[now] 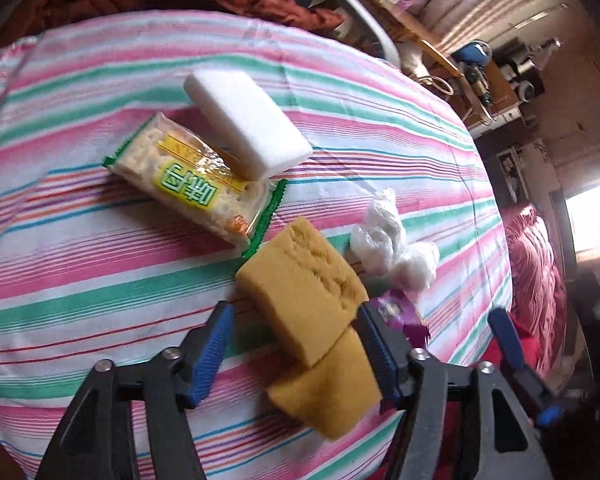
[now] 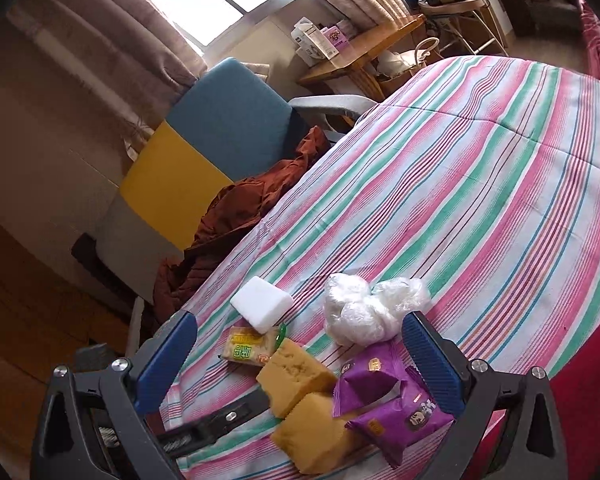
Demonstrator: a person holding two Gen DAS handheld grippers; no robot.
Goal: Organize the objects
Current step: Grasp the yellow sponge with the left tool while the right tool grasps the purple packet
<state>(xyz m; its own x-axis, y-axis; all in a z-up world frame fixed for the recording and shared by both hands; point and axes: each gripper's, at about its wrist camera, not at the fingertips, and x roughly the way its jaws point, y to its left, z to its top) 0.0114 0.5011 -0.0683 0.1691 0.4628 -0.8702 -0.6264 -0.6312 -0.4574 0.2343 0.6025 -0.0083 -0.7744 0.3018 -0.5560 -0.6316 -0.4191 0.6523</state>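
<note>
You've got the sponges (image 1: 300,280), cracker pack (image 1: 196,184), white block (image 1: 248,120) and purple packets (image 2: 388,400) bunched on the bed (image 2: 460,180); both jaws wide, holding nothing.

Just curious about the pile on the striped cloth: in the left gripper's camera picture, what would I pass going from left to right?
Cracker packet → white sponge block → yellow sponge → crumpled white plastic.

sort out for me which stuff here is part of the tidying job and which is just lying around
Part of the job:
yellow sponges
white sponge
cracker packet
purple snack packets
plastic wrap balls

Just lying about:
brown jacket
blue and yellow chair
boxes on the wooden table
</note>
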